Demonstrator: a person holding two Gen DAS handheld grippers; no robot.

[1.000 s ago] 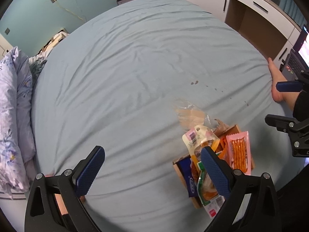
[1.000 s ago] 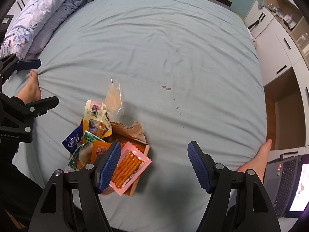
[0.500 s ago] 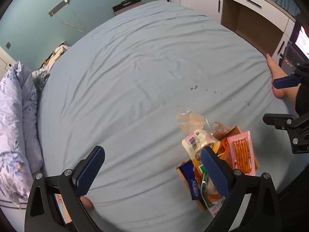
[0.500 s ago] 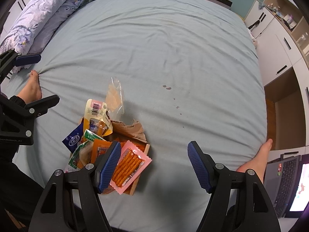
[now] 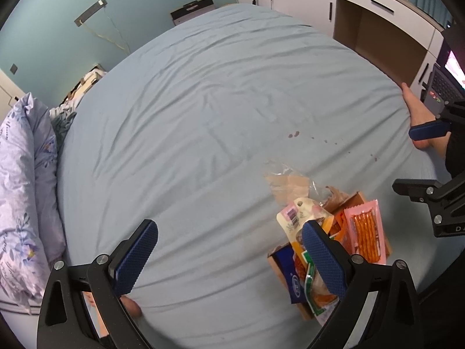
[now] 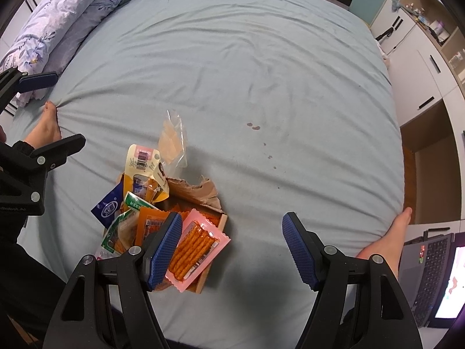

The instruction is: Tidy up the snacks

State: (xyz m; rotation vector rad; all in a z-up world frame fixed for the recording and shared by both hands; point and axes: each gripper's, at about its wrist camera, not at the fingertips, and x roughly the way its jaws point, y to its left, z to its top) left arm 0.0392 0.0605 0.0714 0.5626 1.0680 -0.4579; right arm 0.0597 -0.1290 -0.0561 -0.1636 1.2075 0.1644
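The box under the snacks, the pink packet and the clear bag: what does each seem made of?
Box: brown cardboard, matt; its flap is torn ragged.
Pink packet: probably plastic film, glossy, with a crimped zigzag edge and a see-through window.
Clear bag: thin transparent plastic, crinkled and shiny.

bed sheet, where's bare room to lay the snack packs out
Most of the bed sheet is bare: the wide stretch from the clear wrapper up to the pillow, and the patch right of the cardboard box toward the foot, apart from small dark spots. It is crowded only at the box, where the packs pile up.
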